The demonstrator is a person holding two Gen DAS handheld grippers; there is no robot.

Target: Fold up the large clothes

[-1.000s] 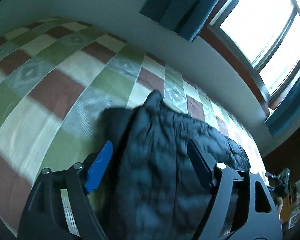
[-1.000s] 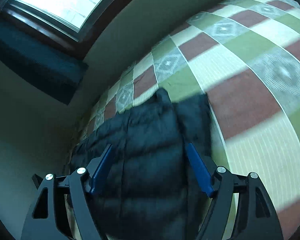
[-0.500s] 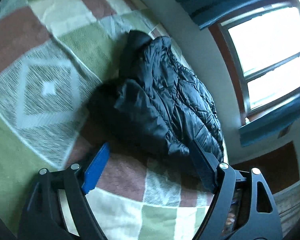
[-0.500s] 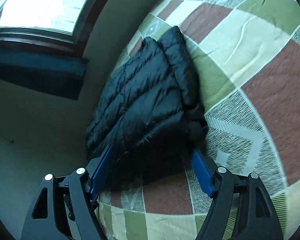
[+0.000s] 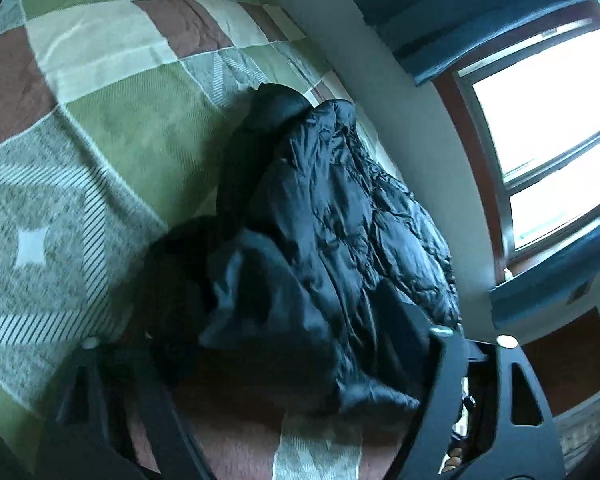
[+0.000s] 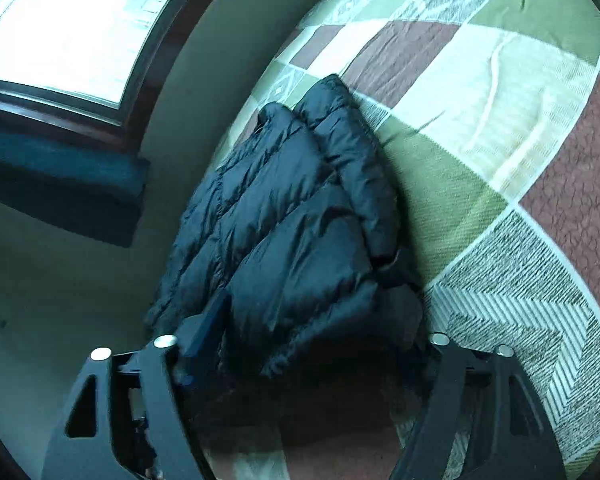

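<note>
1. Black plastic frames both views: the left gripper (image 5: 260, 336) and the right gripper (image 6: 312, 344) each stand with jaws spread wide and nothing between them, poised over the near end of the garment.

2. Just ahead of the fingers lies one dark blue puffer jacket (image 6: 284, 216), quilted and shiny, already doubled lengthwise, with a sleeve (image 6: 356, 160) laid along its right edge in the right wrist view.

3. In the left wrist view the jacket's near corner (image 5: 252, 292) is rumpled and lifted, and a darker fold of fabric (image 5: 176, 268) bulges out beside it.

4. Under the jacket stretches one patchwork quilt (image 5: 112, 112) of green, brown, cream and grey patterned squares; the jacket rests near the quilt's far edge, close to the wall (image 6: 204, 60).

5. One window (image 5: 548, 120) glows beyond, with teal curtains (image 5: 460, 20) at its sides.

6. Count: two grippers, one jacket, one quilt, one window.

7. Risk, as a judgement: slick padded nylon springs back, so a shallow pinch on the top layer alone could peel the fold open. Uneven lifting by the two grippers could skew the next fold, and the loose bulge at the near corner could get trapped inside. Dragging might also bunch the quilt.
</note>
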